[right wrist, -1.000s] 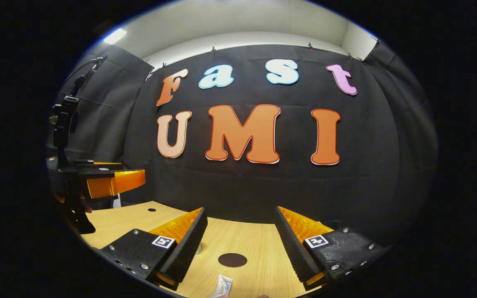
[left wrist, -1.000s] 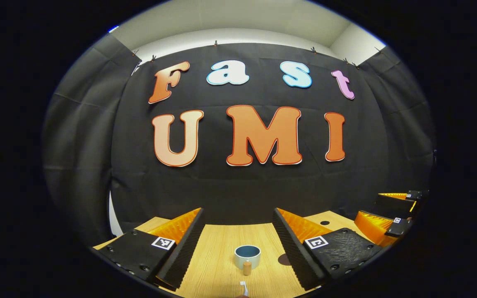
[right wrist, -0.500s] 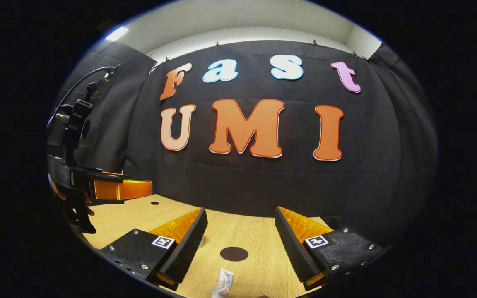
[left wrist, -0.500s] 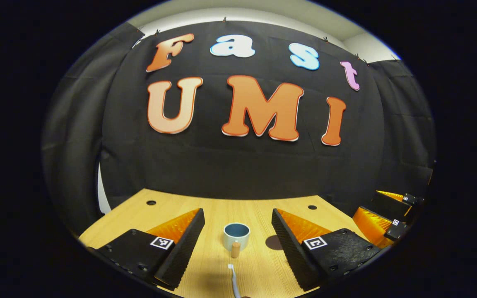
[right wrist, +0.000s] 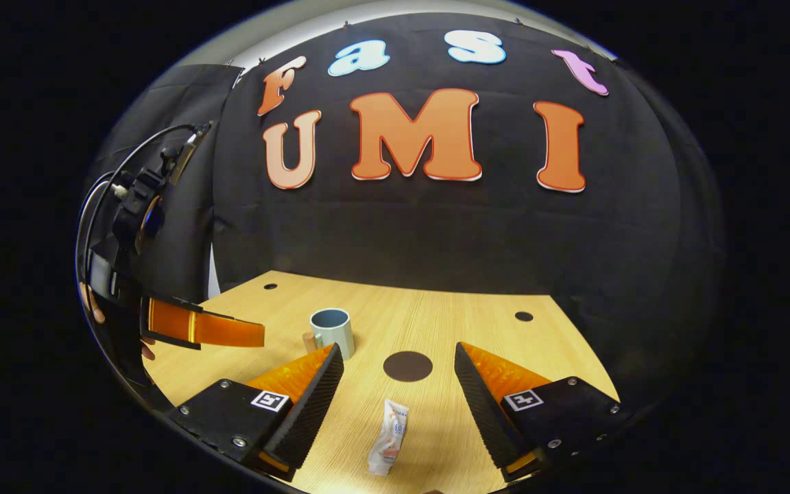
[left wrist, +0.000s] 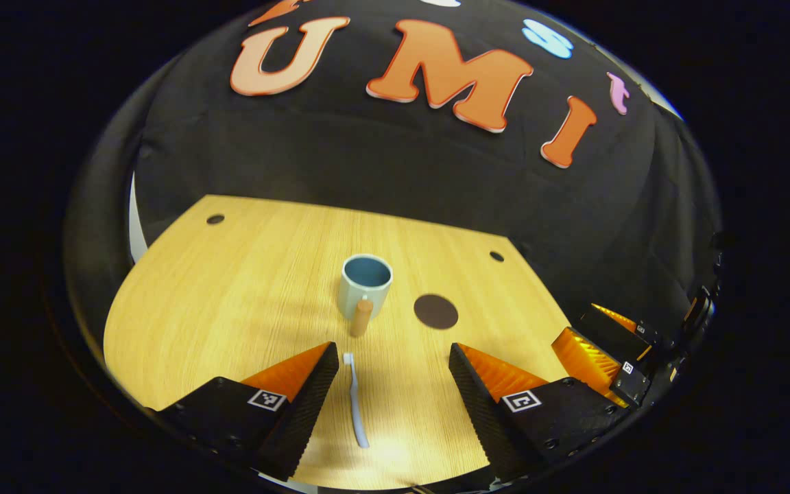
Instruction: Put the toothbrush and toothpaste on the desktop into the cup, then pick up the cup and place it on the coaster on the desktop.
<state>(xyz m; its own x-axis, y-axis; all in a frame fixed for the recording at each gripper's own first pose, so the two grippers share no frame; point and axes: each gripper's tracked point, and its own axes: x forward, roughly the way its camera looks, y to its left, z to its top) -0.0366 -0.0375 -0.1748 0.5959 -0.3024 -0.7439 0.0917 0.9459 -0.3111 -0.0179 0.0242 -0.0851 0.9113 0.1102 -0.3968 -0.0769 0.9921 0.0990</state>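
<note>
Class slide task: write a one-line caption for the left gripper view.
Open left gripper poised above a toothbrush lying on the wooden desktop, with the cup and dark round coaster beyond.

Both grippers have tipped downward over the last second. In the left gripper view far more of the desktop is now in sight; the toothbrush shows nearly full length between the spread fingers of the left gripper, with the cup at 12 o'clock beyond it. The coaster is now uncovered. In the right gripper view the toothpaste shows whole, and the cup has come into sight.
</note>
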